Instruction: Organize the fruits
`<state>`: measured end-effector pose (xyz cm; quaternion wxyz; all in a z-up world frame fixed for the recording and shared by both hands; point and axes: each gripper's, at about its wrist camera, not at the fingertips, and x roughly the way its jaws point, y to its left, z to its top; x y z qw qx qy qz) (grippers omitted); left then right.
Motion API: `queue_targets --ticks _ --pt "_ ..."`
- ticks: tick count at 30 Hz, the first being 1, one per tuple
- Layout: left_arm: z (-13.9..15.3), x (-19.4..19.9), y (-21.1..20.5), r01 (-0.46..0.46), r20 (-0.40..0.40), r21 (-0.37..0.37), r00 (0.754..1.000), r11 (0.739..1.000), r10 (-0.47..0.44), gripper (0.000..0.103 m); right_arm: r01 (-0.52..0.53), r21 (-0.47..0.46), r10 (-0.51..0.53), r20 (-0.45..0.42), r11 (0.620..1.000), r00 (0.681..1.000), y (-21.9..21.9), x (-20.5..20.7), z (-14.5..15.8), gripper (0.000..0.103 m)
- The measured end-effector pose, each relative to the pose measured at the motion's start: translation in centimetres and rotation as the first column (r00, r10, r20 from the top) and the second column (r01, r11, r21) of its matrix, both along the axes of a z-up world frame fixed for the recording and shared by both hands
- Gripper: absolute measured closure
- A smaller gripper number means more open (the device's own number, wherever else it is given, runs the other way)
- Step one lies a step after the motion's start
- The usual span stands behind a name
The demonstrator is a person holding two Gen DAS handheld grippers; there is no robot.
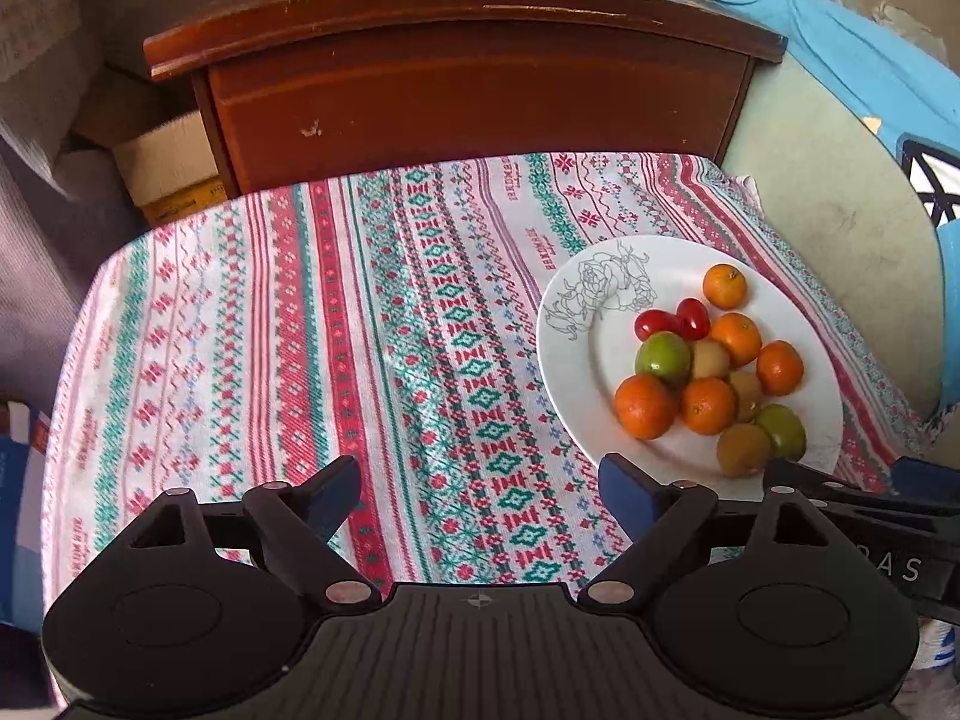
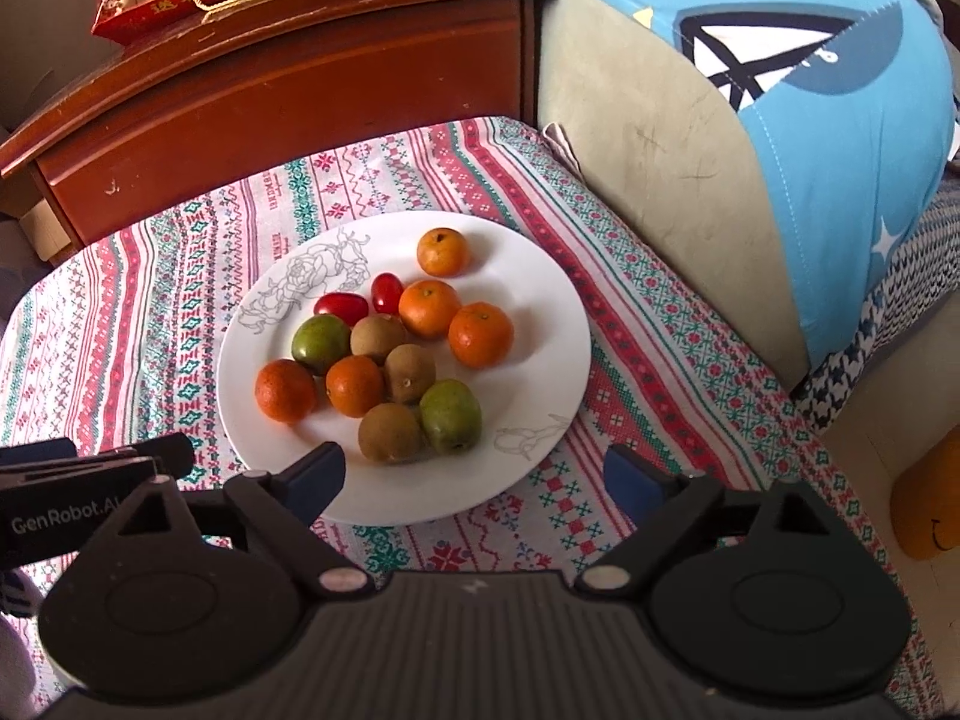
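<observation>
Right gripper [image 2: 474, 480] gapes before plate [image 2: 540, 276]; left cherry tomato [image 2: 342, 303] lies crosswise.

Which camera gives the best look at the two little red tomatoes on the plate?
The right wrist view: the tomatoes sit near the frame centre on the plate, large and unblocked. The left wrist view shows them smaller, off to the right, one partly behind a green fruit.

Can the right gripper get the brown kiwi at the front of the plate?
Probably yes. The right gripper has its jaws open and empty, and the brown kiwi sits just ahead at the near side of the plate, with nothing in between.
</observation>
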<state>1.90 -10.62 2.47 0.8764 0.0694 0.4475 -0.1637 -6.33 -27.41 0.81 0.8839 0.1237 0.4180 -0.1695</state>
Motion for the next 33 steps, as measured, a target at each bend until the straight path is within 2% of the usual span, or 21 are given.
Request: queue_targets --ticks 33 --pt "0.06 0.19 -0.88 0.004 0.01 0.083 1.0 0.997 -0.005 0.013 0.018 -0.034 -0.018 -0.006 0.999 1.0 -0.07 0.43 0.25 0.008"
